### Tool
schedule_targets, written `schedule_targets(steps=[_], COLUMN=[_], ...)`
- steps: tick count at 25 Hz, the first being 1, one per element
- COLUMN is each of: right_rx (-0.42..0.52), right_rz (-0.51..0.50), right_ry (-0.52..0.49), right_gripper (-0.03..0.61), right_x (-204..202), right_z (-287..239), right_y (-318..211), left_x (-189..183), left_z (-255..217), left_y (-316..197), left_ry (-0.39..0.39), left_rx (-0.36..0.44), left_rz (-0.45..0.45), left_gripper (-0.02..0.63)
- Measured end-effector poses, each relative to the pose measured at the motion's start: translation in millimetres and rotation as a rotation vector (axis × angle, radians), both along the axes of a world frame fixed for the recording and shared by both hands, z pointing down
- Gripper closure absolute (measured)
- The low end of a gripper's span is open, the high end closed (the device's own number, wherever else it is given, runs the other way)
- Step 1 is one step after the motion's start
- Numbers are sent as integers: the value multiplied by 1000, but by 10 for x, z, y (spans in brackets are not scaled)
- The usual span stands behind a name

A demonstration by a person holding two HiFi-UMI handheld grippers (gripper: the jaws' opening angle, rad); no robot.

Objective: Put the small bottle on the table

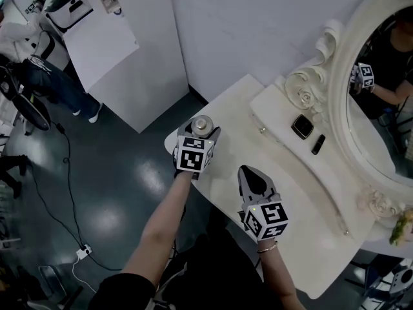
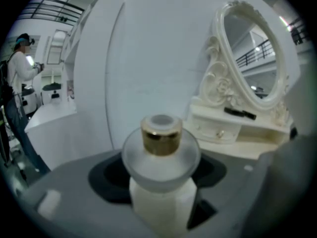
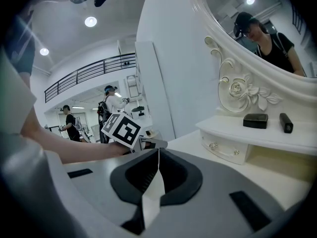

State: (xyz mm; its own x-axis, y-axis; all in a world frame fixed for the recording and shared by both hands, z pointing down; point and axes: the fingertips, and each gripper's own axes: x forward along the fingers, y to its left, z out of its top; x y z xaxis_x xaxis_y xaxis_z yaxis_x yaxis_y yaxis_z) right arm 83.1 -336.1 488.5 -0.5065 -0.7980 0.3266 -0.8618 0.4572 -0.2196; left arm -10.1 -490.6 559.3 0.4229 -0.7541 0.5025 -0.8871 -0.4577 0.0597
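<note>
Placement unfinished: the small bottle (image 2: 161,167), gold-collared, is clamped in the left gripper (image 1: 201,133) over the near corner of the dressing table (image 1: 310,237), contact unclear and release apparently outstanding, while the right gripper (image 1: 251,175) hangs closed on nothing.

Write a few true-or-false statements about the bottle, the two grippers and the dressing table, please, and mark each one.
1. The left gripper is shut on the small bottle. True.
2. The right gripper holds a black case. False: its jaws are together with nothing between them.
3. The bottle has a gold collar under its cap. True.
4. The black case lies on the floor. False: it rests on the raised shelf below the mirror.
5. A slim black stick lies near the case on that shelf. True.
</note>
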Motion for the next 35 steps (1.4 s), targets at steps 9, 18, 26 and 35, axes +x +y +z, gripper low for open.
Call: schedule_targets(steps=[9, 18, 26, 35], right_rx=[-8, -16, -15, -10], right_rz=[17, 34, 40, 51], right_ry=[6, 10, 17, 21], right_gripper=[574, 574, 574, 574], right_x=[83, 130, 115, 137], right_z=[17, 41, 24, -4], right_y=[-81, -118, -110, 0], left_x=[137, 234, 262, 217], left_z=[160, 167, 206, 198], left_y=[-225, -366, -381, -283], left_ry=[-29, -55, -71, -35], left_rx=[-17, 1, 14, 3], left_rz=[22, 46, 59, 41], left_gripper=[276, 276, 275, 242])
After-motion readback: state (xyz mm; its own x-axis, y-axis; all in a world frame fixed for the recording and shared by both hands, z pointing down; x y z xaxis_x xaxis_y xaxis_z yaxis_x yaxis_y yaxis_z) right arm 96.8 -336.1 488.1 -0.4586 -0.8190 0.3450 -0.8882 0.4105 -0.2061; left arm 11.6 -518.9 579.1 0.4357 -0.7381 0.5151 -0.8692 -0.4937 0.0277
